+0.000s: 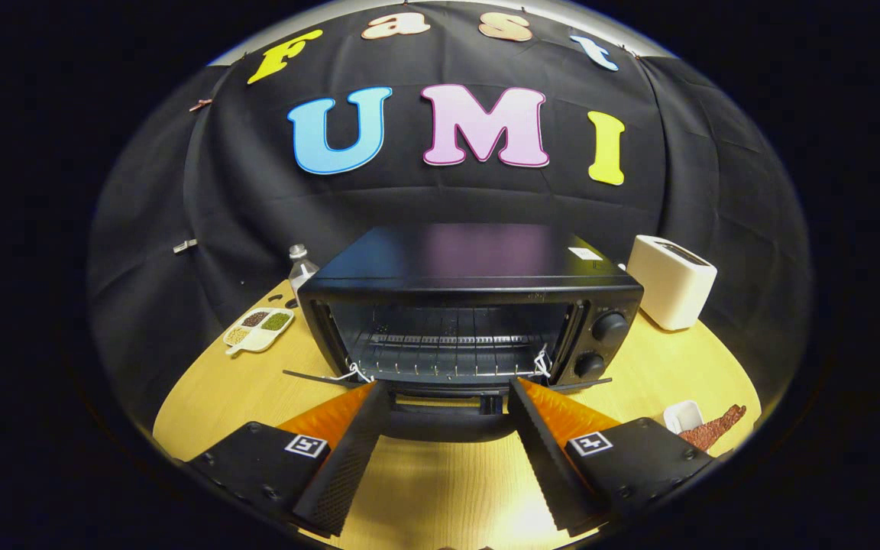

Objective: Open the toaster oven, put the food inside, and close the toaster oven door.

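A black toaster oven [478, 305] stands on the wooden table straight ahead of me. Its door [448, 409] is folded down flat toward me, and the wire rack [444, 351] inside is bare. My gripper [448, 391] is open, its two fingers spread wide just above the lowered door's front edge, with nothing between them. A brown, bumpy piece of food [711, 429] lies on the table to the right of the right finger, beside a small white cup [683, 415].
A white toaster [671, 281] stands at the oven's right. Left of the oven are a clear bottle [301, 267] and a white divided dish [258, 330] of grains. The round wooden table [440, 489] ends close below my fingers.
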A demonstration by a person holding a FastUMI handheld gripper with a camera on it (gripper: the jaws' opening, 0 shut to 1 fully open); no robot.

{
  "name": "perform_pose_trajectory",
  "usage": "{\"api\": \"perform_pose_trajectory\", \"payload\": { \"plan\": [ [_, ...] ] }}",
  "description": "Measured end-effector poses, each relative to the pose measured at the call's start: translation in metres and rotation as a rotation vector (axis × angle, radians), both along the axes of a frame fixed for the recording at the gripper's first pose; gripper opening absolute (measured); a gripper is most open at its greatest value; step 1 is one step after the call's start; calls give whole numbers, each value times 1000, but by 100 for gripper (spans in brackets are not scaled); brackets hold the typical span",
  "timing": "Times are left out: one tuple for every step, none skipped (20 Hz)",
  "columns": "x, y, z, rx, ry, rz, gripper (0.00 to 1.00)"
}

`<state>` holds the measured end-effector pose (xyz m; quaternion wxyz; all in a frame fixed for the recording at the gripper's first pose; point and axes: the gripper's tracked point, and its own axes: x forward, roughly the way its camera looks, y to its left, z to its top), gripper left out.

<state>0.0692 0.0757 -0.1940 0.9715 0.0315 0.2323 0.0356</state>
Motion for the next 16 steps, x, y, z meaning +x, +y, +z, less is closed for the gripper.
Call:
{"api": "perform_pose_trajectory", "payload": {
  "plan": [
    [-5,0,-4,0,1,4,98],
    [-10,1,-9,-6,12,11,97],
    [-16,1,-14,-18,22,20,97],
    [-22,1,-22,-28,39,26,97],
    [-29,1,-29,-35,53,33,97],
    [-35,1,-38,-36,75,38,97],
    [-41,1,-47,-27,101,41,98],
    [-45,1,-57,-11,135,40,98],
    [-45,1,-67,6,172,38,98],
    [-44,-2,-75,7,201,34,98],
    [-45,-6,-79,0,217,33,98],
    [-43,-11,-79,-7,212,32,98],
    [-46,-15,-78,-17,196,32,98],
    [-48,-19,-74,-25,183,38,98],
    [-50,-22,-68,-32,170,45,98],
    [-51,-27,-59,-36,155,52,98]
  ]
}}
